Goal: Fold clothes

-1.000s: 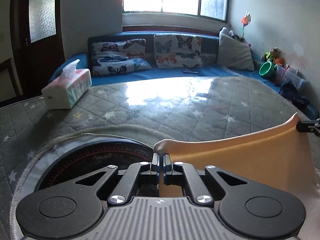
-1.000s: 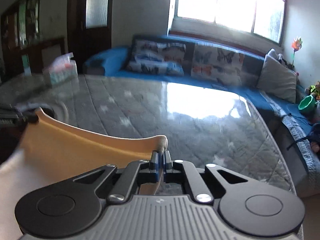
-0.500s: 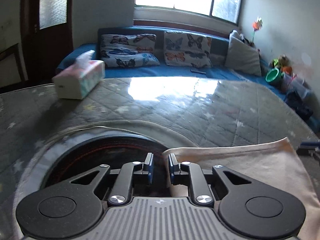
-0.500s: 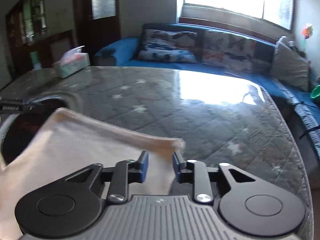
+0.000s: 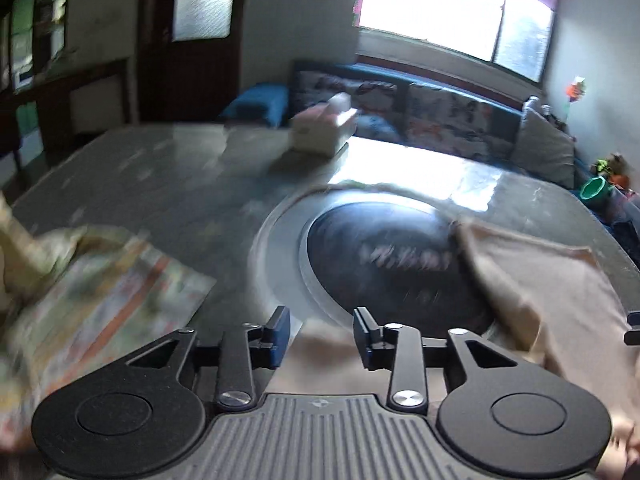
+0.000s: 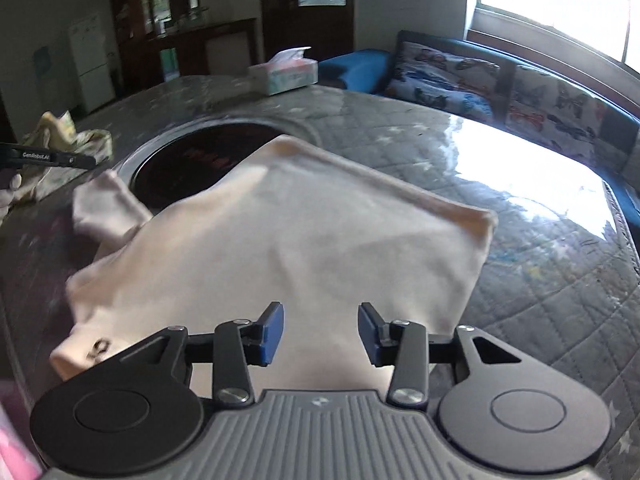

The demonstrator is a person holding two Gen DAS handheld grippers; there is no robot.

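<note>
The worktop (image 6: 540, 248), covered in grey quilted star-print cloth under a glossy sheet, filled both views, with a round dark cooktop (image 6: 192, 160) sunk into it. A beige T-shirt (image 6: 304, 248) lay spread on the worktop, its far corner at about eleven o'clock overlapping the cooktop's rim and one sleeve crumpled toward nine o'clock. At ten o'clock in the right wrist view a pile of patterned clothes (image 6: 68, 140) sat near the worktop's edge; the blurred left wrist view showed it at nine o'clock (image 5: 100, 300). A tissue box (image 6: 284, 72) stood at twelve o'clock. The right hand-held gripper (image 6: 321, 332) hung over the shirt's near part, its jaws spread after just opening and nothing pinched between them. The left hand-held gripper (image 5: 322, 336) likewise stood spread, just opened, with beige cloth below it but unclamped.
</note>
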